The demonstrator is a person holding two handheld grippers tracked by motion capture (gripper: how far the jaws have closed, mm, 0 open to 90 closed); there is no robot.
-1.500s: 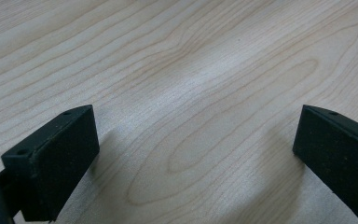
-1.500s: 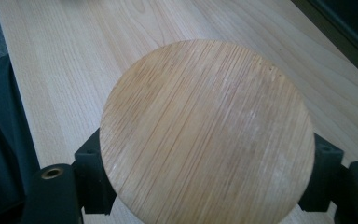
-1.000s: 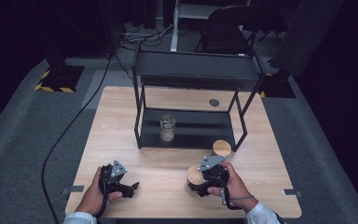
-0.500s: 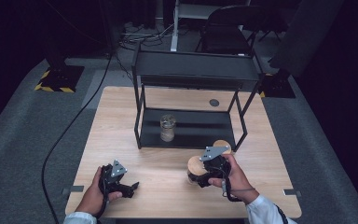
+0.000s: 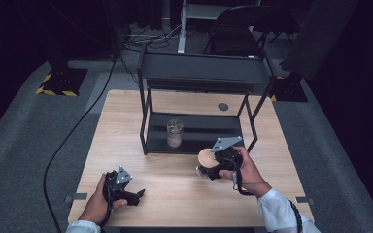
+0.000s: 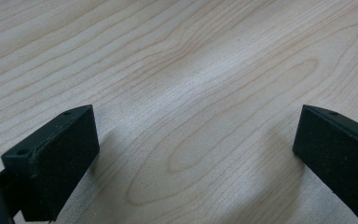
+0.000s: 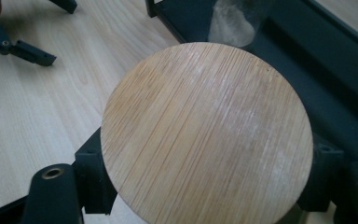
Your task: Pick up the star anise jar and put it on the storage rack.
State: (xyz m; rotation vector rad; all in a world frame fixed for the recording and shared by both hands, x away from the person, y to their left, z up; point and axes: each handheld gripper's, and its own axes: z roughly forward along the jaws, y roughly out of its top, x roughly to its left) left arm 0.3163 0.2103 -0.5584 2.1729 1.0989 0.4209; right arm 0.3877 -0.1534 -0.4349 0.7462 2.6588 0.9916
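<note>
- Since a second ago the right gripper (image 5: pixel 208 167) has lifted off the near right part of the table (image 5: pixel 126 111) and moved farther in, toward the black shelf (image 5: pixel 199 73); the left gripper (image 5: pixel 135 194) has stayed in place at the near left.
- The right gripper is pinching a round bamboo lid (image 7: pixel 205 135) by its edges, jaws pressed on either side; in the high view the lid (image 5: pixel 206 158) sits just near of the shelf's lower deck.
- A second lid seen earlier by the shelf's right leg is probably now hidden behind the hand, though the view is too dim to be sure.
- The left gripper's jaws are spread wide over bare wood, with nothing between them.
- A glass jar (image 5: pixel 174 133) stands on the shelf's lower deck, left of the lid and apart from it.
- Open tabletop lies between the two grippers; the shelf's right leg (image 5: pixel 253 131) stands close to the right hand (image 5: pixel 240 167).
</note>
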